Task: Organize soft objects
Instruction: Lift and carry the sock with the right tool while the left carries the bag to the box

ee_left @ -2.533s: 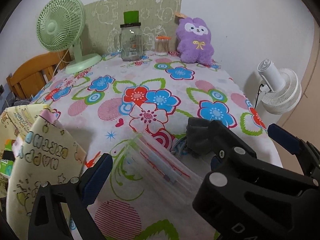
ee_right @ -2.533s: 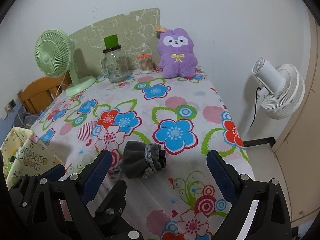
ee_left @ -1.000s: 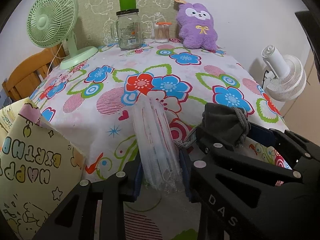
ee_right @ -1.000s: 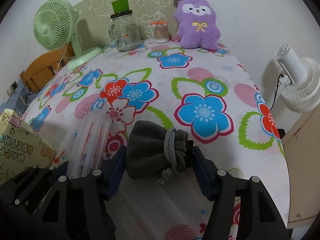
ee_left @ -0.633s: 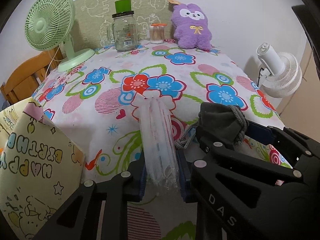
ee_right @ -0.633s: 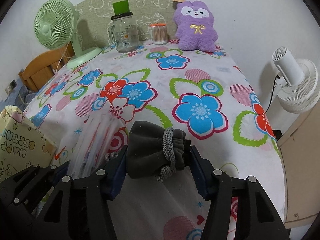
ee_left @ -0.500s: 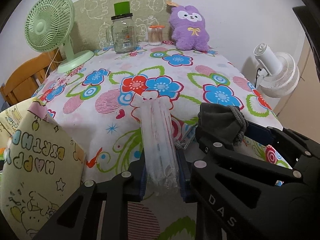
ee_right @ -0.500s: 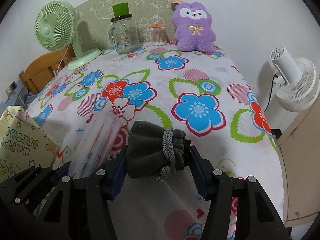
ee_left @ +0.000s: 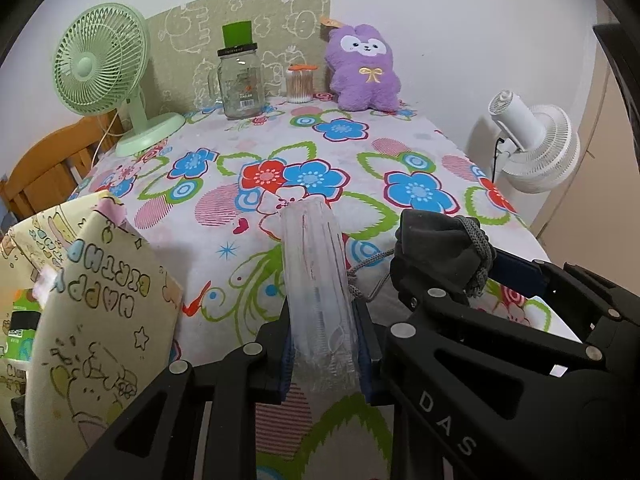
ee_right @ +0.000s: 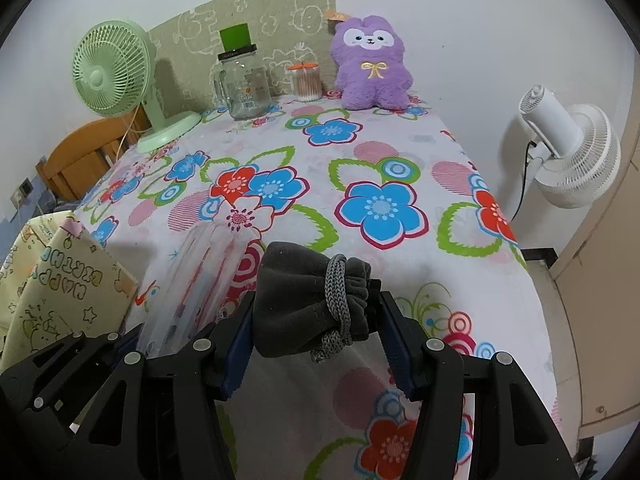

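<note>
Above the flowered tablecloth (ee_left: 280,152), the left gripper (ee_left: 324,356) pinches a clear plastic bag (ee_left: 316,280) and beside it the right gripper (ee_right: 316,344) clamps a grey drawstring pouch (ee_right: 304,300), far from the purple plush toy (ee_right: 370,64) by the wall.

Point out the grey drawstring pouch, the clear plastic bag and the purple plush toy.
grey drawstring pouch (ee_right: 296,304), right wrist view, fabric body.
clear plastic bag (ee_left: 318,280), left wrist view, mid-length.
purple plush toy (ee_right: 374,70), right wrist view, belly.
</note>
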Available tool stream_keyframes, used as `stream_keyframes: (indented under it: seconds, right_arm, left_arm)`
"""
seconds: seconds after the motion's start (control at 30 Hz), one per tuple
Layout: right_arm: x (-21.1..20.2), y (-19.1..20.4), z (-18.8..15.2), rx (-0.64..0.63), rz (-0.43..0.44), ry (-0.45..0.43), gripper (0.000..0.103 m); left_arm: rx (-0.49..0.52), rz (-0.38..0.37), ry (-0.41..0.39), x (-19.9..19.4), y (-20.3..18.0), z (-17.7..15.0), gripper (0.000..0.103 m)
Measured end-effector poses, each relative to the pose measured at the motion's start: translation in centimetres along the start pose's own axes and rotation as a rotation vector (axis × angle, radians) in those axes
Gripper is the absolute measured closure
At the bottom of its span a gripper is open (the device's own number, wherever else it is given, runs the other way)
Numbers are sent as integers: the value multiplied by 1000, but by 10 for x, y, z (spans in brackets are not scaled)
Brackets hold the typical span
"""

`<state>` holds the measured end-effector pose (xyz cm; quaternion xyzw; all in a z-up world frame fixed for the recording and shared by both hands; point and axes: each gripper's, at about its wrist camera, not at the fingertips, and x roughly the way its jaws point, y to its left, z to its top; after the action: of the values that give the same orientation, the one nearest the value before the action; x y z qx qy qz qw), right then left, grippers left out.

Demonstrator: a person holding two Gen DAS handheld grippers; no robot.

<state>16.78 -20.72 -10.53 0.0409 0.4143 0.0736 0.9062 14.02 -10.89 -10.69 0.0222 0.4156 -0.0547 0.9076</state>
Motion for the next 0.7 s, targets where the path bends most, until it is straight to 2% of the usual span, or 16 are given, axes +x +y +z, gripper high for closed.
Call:
stream_keyframes:
  seconds: [0.7]
  right_arm:
    - [-64,10,-10,17,-26,-88,42]
  left_arm:
    - [43,-27,-76,-58,-3,-5,78]
